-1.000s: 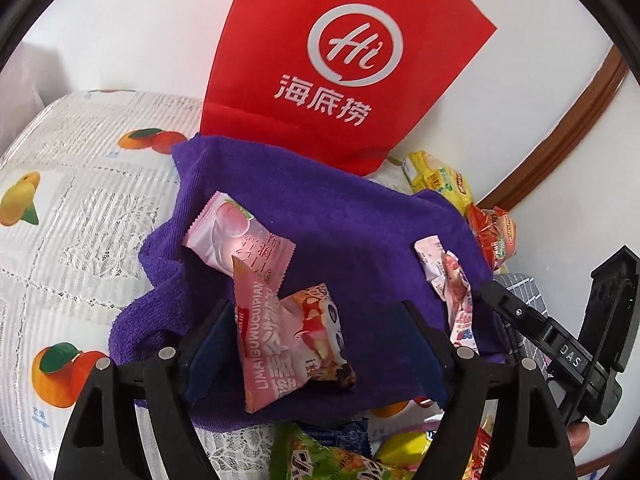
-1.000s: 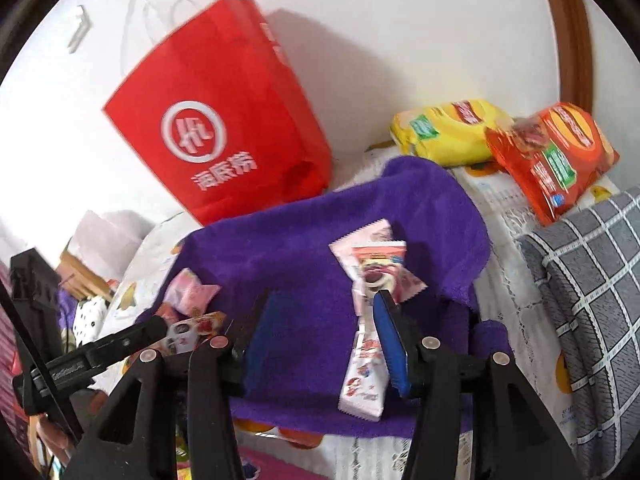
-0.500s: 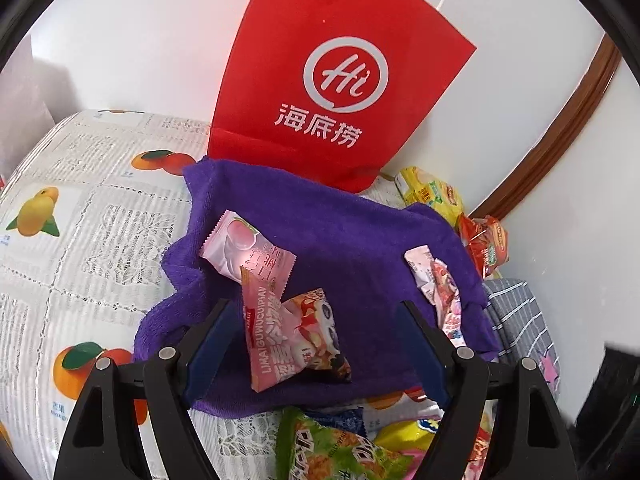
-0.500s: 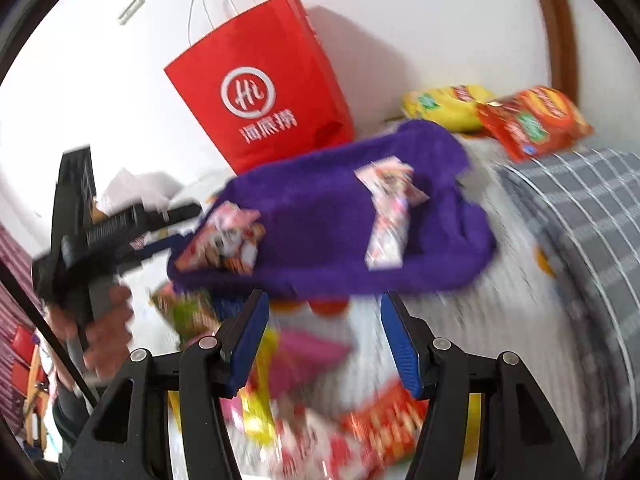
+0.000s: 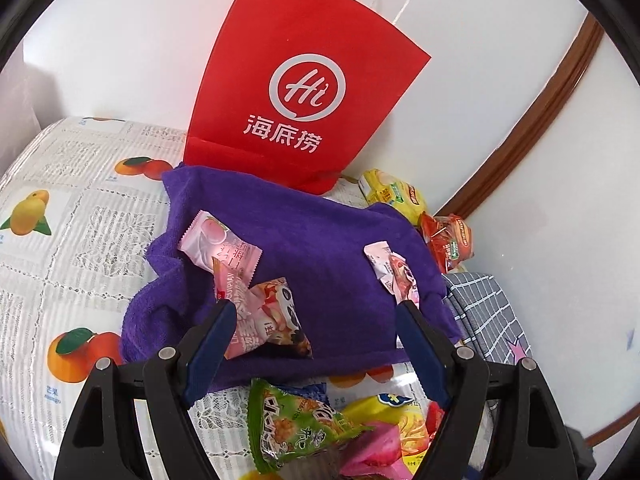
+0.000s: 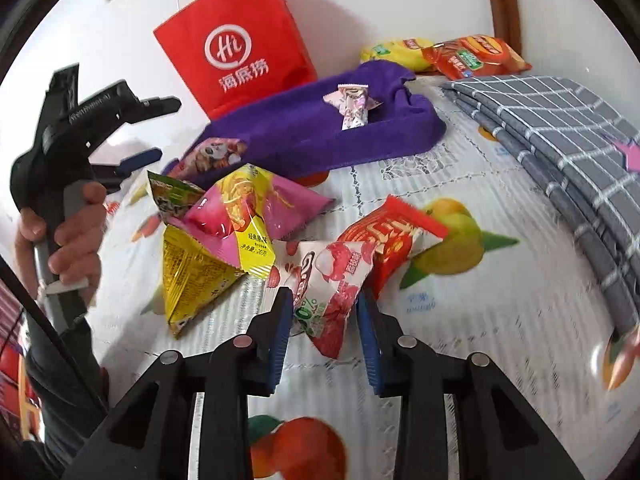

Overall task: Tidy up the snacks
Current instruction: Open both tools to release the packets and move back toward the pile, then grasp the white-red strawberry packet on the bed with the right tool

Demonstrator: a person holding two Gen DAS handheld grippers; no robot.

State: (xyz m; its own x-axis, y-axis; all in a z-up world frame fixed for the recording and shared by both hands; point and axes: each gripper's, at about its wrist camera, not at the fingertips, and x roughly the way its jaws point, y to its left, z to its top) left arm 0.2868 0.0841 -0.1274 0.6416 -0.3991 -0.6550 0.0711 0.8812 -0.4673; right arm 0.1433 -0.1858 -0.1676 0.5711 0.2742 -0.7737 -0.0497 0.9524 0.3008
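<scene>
A purple towel (image 5: 320,248) holds a pink peach packet (image 5: 216,240), a panda packet (image 5: 268,320) and a pink-white candy packet (image 5: 394,276). My left gripper (image 5: 316,308) hovers open over the towel's near edge, gripping nothing. In the right wrist view a loose pile lies before the towel (image 6: 320,136): a green packet (image 6: 172,196), a pink-yellow packet (image 6: 248,208), a yellow triangular packet (image 6: 192,276) and a red packet (image 6: 392,240). My right gripper (image 6: 324,300) is closing on a white-and-red strawberry packet (image 6: 332,284), its pads touching both sides.
A red paper bag (image 5: 304,92) stands against the wall behind the towel. Yellow (image 6: 396,52) and orange (image 6: 476,58) chip bags lie at the back right. A folded grey checked cloth (image 6: 560,128) covers the right side of the fruit-print tablecloth (image 6: 500,340).
My right gripper pulled back from the towel to the snack pile and narrowed around the strawberry packet. My left gripper drew back and rose slightly, staying open.
</scene>
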